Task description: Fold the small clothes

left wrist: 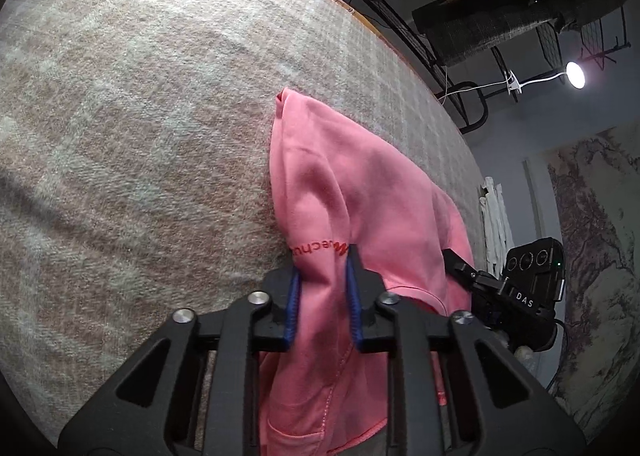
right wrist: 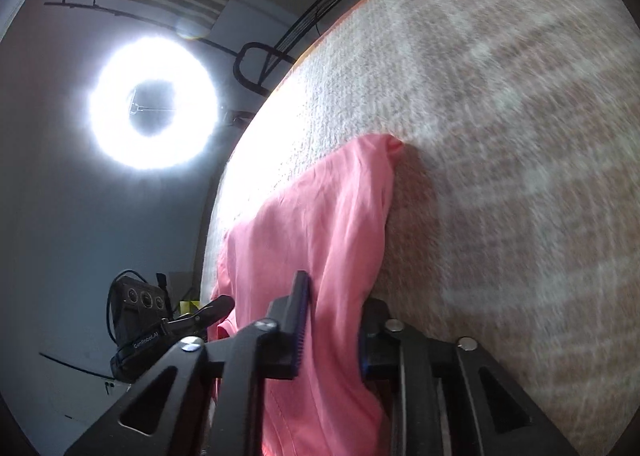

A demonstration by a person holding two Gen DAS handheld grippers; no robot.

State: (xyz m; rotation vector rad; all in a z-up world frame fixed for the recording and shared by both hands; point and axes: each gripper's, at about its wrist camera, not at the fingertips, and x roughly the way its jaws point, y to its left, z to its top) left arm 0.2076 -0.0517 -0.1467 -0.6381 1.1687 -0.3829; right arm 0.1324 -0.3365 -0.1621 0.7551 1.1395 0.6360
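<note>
1. Your left gripper [left wrist: 322, 296] is clenched on a bunched fold of the pink garment [left wrist: 360, 192].
2. Your right gripper [right wrist: 334, 320] pinches the same garment's other edge.
3. The garment lies on the plaid blanket [left wrist: 140, 116] near its edge, its long axis running away from both grippers to a narrow tip.

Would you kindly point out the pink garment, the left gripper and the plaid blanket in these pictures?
pink garment [left wrist: 360, 192]: left wrist view, on its raised middle fabric.
left gripper [left wrist: 322, 272]: left wrist view, midway between its fingertips, closed on cloth.
plaid blanket [left wrist: 140, 116]: left wrist view, on a bare stretch.
</note>
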